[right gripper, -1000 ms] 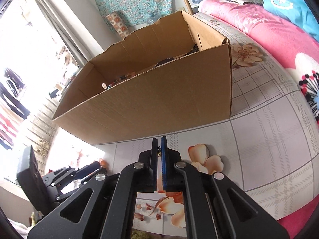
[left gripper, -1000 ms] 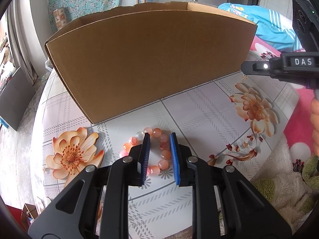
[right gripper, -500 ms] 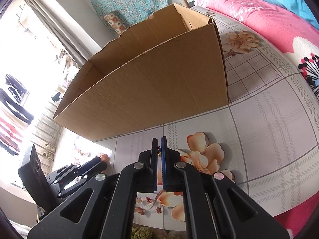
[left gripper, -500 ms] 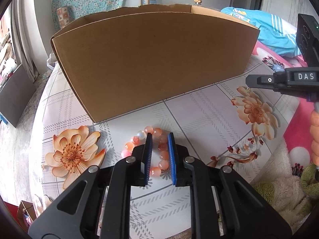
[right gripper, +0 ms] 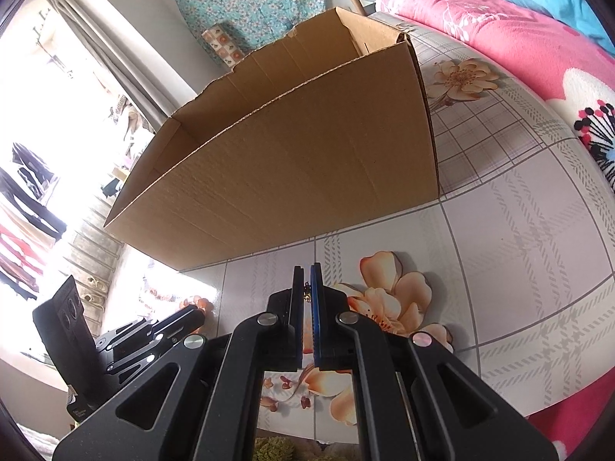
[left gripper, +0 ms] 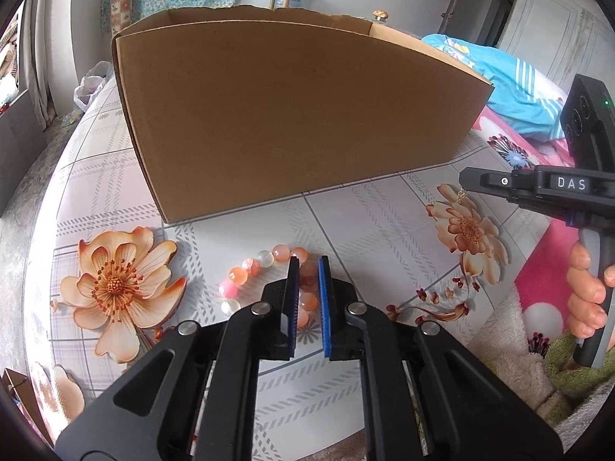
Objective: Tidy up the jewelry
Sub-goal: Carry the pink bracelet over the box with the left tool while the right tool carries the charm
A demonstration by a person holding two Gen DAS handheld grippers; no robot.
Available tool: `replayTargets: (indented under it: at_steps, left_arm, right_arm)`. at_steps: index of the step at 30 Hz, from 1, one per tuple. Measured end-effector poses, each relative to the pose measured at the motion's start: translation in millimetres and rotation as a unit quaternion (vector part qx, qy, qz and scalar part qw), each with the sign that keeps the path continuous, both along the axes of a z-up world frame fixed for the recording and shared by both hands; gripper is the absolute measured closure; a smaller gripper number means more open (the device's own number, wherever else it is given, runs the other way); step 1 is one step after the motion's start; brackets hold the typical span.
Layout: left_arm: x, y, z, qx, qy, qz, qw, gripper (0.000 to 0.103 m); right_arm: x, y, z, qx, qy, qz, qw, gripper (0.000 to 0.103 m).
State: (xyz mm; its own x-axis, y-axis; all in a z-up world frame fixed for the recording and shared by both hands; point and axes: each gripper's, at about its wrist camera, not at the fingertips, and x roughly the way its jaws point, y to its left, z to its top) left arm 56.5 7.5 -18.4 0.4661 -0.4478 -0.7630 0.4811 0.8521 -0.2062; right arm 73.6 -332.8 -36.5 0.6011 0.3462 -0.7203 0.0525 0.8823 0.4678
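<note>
A bracelet of pink, orange and white beads [left gripper: 265,265] lies on the flowered tablecloth in front of a large open cardboard box [left gripper: 292,115]. My left gripper [left gripper: 307,265] is down on the bracelet with its blue pads shut on the beads at its right side. My right gripper [right gripper: 306,272] is shut on a small gold piece of jewelry [right gripper: 306,295] and holds it above the table, just in front of the box [right gripper: 307,161]. In the left wrist view the right gripper [left gripper: 467,178] shows at the right with the gold piece [left gripper: 461,194] hanging from its tip.
The round table [left gripper: 384,230] carries a plaid cloth printed with orange flowers. A bed with a pink blanket [right gripper: 519,38] and a blue garment [left gripper: 511,92] lies to the right. The left gripper [right gripper: 161,330] shows low at the left of the right wrist view.
My left gripper's jaws have closed in on the bracelet beads. My right gripper has come lower and nearer the table, still shut on the gold piece.
</note>
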Motion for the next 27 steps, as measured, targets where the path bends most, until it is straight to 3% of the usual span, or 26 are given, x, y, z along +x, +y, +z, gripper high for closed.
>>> replayTargets:
  at_steps: [13, 27]
  left_arm:
    - [-0.3, -8.3, 4.6, -0.04, 0.007, -0.013, 0.9991, 0.095]
    - [-6.0, -9.0, 46.1, -0.097, -0.031, -0.042, 0.9939, 0.095]
  right_arm:
    - [0.3, -10.1, -4.6, 0.025, 0.004, -0.006, 1.0, 0.099]
    - [2.7, -6.6, 13.8, 0.026, -0.015, 0.003, 1.0, 0.099]
